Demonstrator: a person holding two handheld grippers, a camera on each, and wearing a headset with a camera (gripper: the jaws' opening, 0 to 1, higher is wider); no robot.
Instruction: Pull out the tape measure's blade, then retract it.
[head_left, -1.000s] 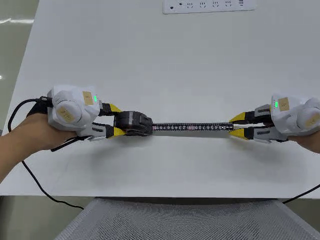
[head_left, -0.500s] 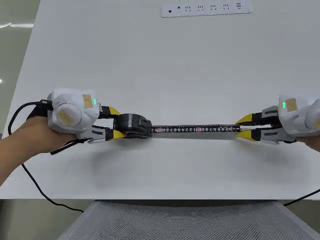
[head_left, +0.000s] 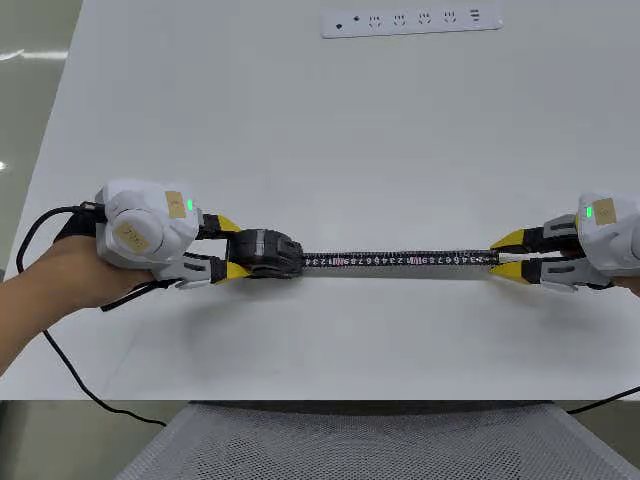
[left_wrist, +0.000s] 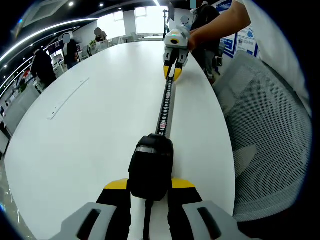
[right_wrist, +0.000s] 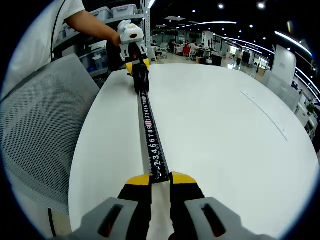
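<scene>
**Tape measure.** The tape measure (head_left: 265, 252) has a black housing and sits at the near left of the counter (head_left: 300, 130). Its blade (head_left: 400, 260) is out of the housing and runs in a straight line to the right, parallel to the near counter edge. The blade is dark with light numerals. It lies low over the surface; whether it touches the counter cannot be told.

**Left gripper.** The left gripper (head_left: 237, 245) points right, level with the counter. Its yellow-tipped jaws are clenched on the rear of the housing, one on each side. In the left gripper view the housing sits between the jaws, with the blade leading away to the other gripper. A hand (head_left: 70, 275) wraps the gripper body from the left, and a black cable (head_left: 60, 350) trails off the near counter edge.

**Right gripper.** The right gripper (head_left: 503, 256) points left, facing the left gripper, well apart from it at the near right. Its jaws are clamped on the blade's free end. In the right gripper view the lowest numerals lie just beyond the jaw tips.

**Surface and room.** The counter is white and plain. A white power strip (head_left: 412, 20) lies at its far edge. A grey mesh chair (head_left: 350, 440) stands below the near edge. The gripper views show an open office with ceiling lights, shelving (right_wrist: 107, 15) and several people (left_wrist: 42, 67) standing in the background.
</scene>
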